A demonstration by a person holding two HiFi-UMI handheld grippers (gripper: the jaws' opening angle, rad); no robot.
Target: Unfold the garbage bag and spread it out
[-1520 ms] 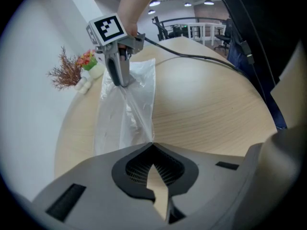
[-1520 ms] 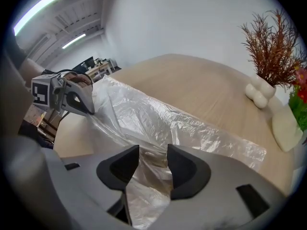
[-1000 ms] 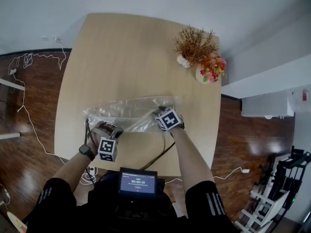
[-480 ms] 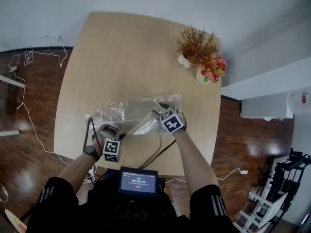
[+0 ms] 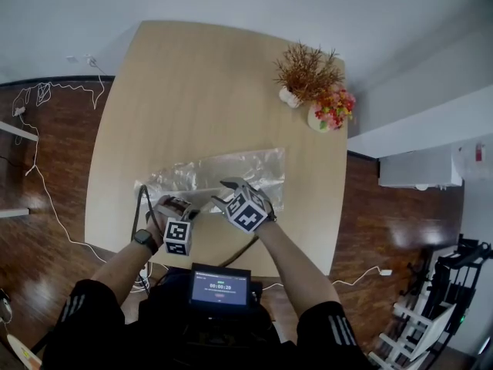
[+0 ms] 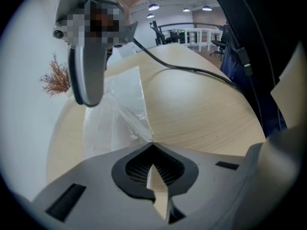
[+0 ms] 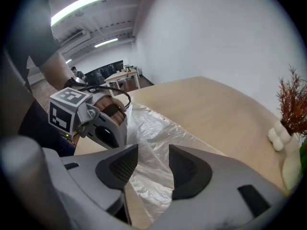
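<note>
A: Broadly, where is the garbage bag (image 5: 223, 172) being found?

B: It is being carried by the wooden table (image 5: 192, 83), close to the near edge. It is lying there as a long, flat, crinkled strip of clear film. The potted plants (image 5: 312, 75) are standing well apart from it, at the far right corner.

A: How is it being expected to handle?

B: It is being judged very light, limp and thin. Slipping between smooth pads, clinging to itself and stretching or tearing under a hard tug are all being counted as likely. An edge or a corner is being judged the best place to take hold, with the film pinched firmly and drawn level across the table.

A: And the tongs?

B: The left gripper (image 6: 152, 150) is being kept pressed together on the bag. A gathered fold of film at the near left end is being pinched right at the closed tips, and the sheet is fanning out from there. The right gripper (image 7: 149, 166) is being held with its jaws spread wide, and nothing is being pinched. It is being held above the middle of the strip, beside the left one. The film is being seen through the gap, lying beyond the pads, apparently without being touched.
</note>
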